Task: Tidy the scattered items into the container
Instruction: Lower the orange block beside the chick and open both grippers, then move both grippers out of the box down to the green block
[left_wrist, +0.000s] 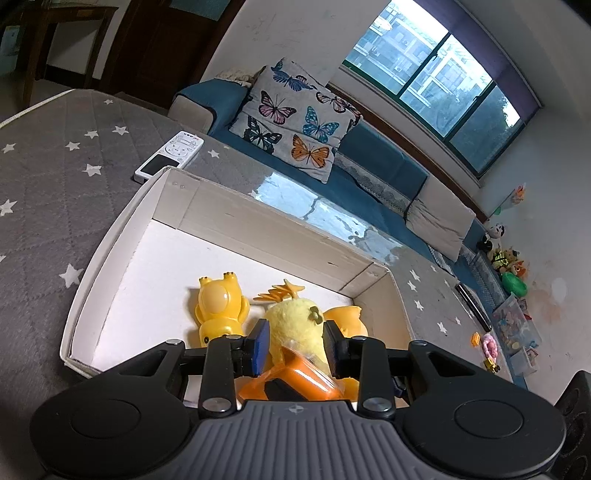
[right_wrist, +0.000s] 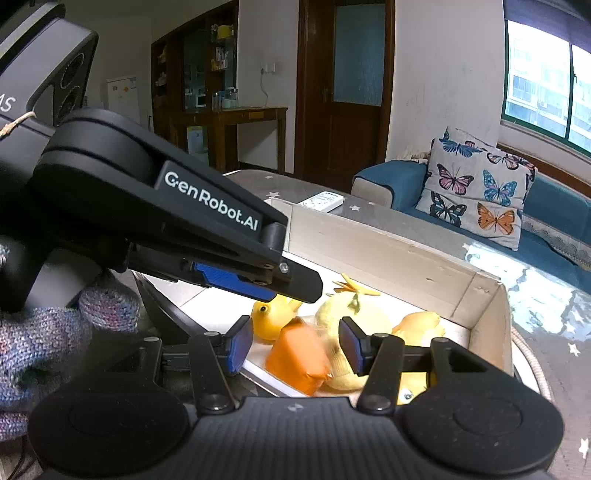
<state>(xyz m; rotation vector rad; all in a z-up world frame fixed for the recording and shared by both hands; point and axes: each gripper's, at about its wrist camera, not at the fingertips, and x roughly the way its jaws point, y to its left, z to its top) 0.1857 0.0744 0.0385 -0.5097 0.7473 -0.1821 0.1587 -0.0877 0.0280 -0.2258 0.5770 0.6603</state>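
At the far left of the star-patterned grey worktop (left_wrist: 44, 206) a white remote control (left_wrist: 169, 156) lies just beside the back corner of the open white cardboard box (left_wrist: 258, 221). Inside the box, a yellow plastic duck toy (left_wrist: 218, 308) lies on the floor at the left, a fluffy yellow chick plush (left_wrist: 295, 325) next to it, and an orange plastic toy (left_wrist: 347, 319) further right. The left hand-held gripper (left_wrist: 295, 347) hangs over the box, jaws spread either side of the plush; a blurred orange block (left_wrist: 299, 380) sits between them, and contact with the pads cannot be told. The right hand-held gripper (right_wrist: 295, 347) is also spread apart at the box's near edge.
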